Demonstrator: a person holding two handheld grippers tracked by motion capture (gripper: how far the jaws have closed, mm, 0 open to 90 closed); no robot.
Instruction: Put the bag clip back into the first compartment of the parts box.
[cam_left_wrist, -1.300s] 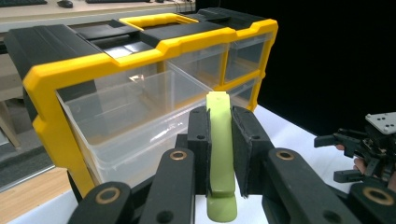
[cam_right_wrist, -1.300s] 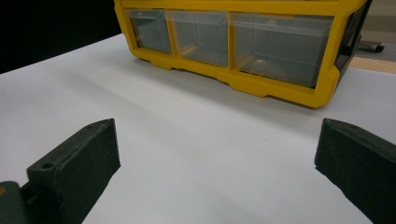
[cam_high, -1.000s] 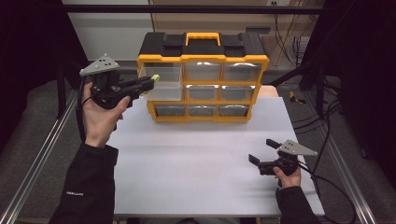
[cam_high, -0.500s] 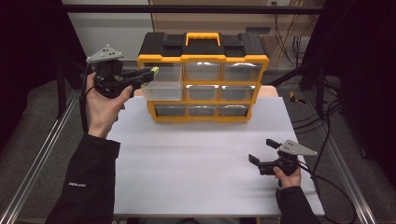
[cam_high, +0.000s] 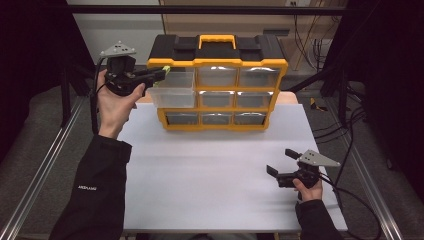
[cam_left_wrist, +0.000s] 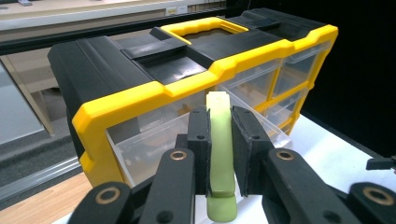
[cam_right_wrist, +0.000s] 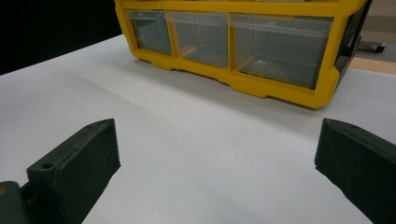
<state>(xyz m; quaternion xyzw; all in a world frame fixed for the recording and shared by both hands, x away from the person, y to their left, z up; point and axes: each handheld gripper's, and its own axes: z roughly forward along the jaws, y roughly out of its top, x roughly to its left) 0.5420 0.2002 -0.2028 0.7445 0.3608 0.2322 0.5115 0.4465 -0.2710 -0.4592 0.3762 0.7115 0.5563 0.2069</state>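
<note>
The yellow and black drawer organizer (cam_high: 217, 82) stands at the far edge of the white desk (cam_high: 210, 185), its clear drawers in three rows of three facing the person. A yellow carry handle (cam_high: 217, 40) sits on its black top. The upper-left drawer (cam_high: 174, 91) is pulled out partway from the frame, its clear front standing forward of the others; the remaining drawers sit flush.

The left gripper (cam_high: 157, 75) is held raised at the organizer's upper-left corner, its fingers (cam_left_wrist: 200, 149) closed tight on a pale green piece (cam_left_wrist: 220, 154), which stands upright between the pads and pokes out above and below them, over the pulled-out drawer. What the piece is cannot be told.

The right gripper (cam_high: 281, 162) rests low over the near right part of the desk, well apart from the organizer, its fingers (cam_right_wrist: 74, 168) spread wide with nothing between them.
</note>
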